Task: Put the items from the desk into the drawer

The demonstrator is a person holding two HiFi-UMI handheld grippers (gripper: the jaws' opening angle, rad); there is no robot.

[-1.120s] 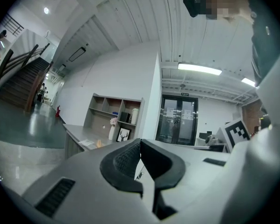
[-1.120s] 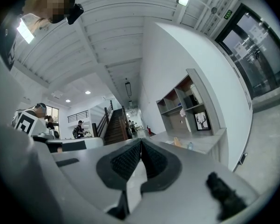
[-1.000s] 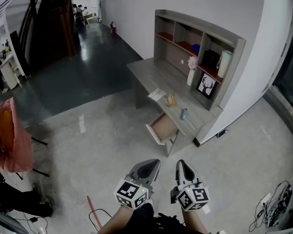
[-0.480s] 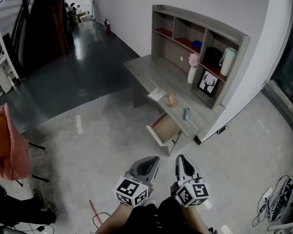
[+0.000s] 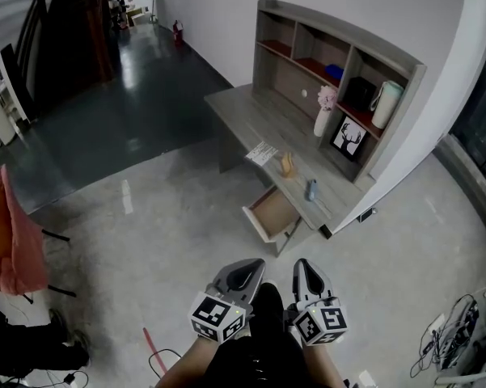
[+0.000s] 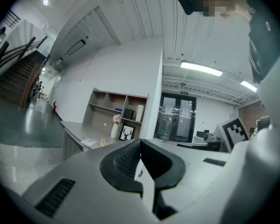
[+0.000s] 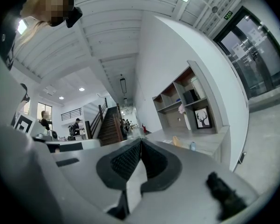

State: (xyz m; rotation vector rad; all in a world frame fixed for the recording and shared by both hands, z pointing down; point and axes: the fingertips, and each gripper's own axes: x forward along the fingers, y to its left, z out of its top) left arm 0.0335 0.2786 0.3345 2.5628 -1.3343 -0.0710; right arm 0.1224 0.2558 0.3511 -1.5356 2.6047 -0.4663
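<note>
A grey desk with a shelf unit stands ahead across the concrete floor. On its top lie a printed sheet, a small orange item and a small blue bottle. Below the desk's front edge a drawer is pulled out, and nothing shows inside it. My left gripper and right gripper are side by side at the bottom of the head view, far short of the desk. Both are shut with nothing between the jaws. The left gripper and the right gripper point level toward the desk.
The shelf unit holds a vase of flowers, a framed deer picture and a pale flask. An orange cloth on a stand is at left. A red stick and cables lie on the floor.
The person has moved a little nearer the desk, which sits slightly larger in the head view. Both grippers stay shut and side by side.
</note>
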